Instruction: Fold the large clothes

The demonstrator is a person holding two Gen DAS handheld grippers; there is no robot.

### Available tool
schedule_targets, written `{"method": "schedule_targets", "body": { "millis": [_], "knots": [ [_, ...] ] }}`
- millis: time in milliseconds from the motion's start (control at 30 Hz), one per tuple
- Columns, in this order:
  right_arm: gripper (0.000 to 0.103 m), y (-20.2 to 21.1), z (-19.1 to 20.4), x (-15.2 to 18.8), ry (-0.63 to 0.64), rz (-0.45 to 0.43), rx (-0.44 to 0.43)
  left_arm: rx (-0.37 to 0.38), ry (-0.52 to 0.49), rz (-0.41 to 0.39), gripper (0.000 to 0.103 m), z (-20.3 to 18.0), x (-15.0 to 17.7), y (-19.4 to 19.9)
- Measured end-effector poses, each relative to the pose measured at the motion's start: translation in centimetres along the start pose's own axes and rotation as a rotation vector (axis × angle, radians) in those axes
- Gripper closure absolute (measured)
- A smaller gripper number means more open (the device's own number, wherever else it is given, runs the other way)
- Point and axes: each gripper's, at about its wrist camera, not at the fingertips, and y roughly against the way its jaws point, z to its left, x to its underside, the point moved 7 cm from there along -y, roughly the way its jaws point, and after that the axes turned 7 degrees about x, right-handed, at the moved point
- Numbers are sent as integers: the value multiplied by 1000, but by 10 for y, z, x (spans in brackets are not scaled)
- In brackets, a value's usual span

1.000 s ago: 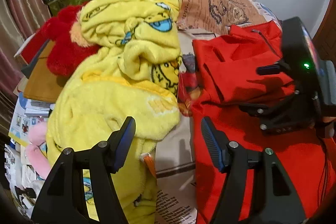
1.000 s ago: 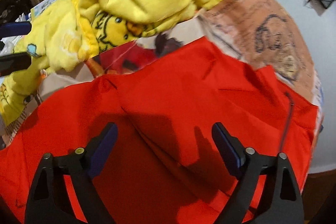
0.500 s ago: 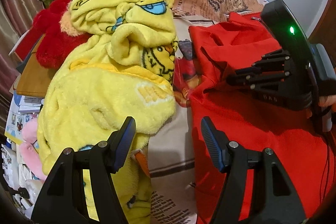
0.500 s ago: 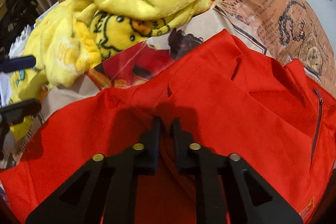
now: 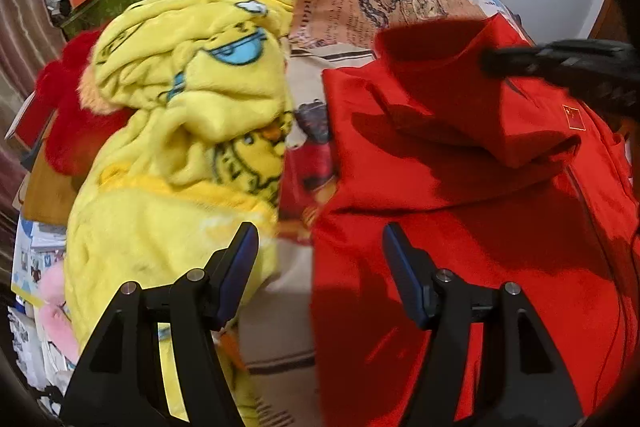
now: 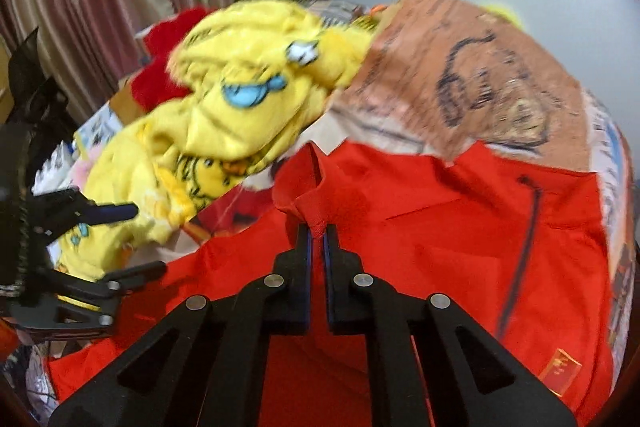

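a pinch of the red garment [image 6: 440, 235] was held between the closed fingers of the right gripper [image 6: 316, 239], a small peak of cloth being tented up out of the spread fabric. the left gripper [image 5: 316, 263] was seen with its fingers standing well apart and nothing between them, poised over the garment's left edge, where bare bed cover [image 5: 280, 307] showed between the red cloth and the yellow fleece blanket [image 5: 180, 147]. the garment was spread over the right half of the bed, with a fold already raised toward the far edge.

the hold was judged thin: only a narrow ridge of smooth cloth was caught, so it could be pulled free if much of the garment's weight was dragged. with one point held alone, the fabric could be bunched instead of folded flat. the yellow blanket lay just beside the garment's left edge, and could be caught by mistake if the left fingers were shut there.
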Motion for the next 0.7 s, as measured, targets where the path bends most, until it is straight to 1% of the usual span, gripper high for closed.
{"method": "schedule_targets", "body": {
  "millis": [133, 300, 433, 600, 700],
  "knots": [
    [99, 33, -35, 1, -80, -69, 32, 47, 3, -3, 39, -18, -14, -9],
    [99, 80, -84, 11, -187, -141, 82, 36, -14, -11, 39, -34, -31, -20],
    [99, 101, -121, 33, -281, -165, 117, -1, -8, 8, 39, -35, -34, -37],
    [99, 110, -165, 74, -381, -149, 164, -74, 42, 76, 39, -19, -24, -65],
    [99, 116, -194, 102, -446, -132, 196, -94, 81, 122, 39, -9, -15, -79]
  ]
}}
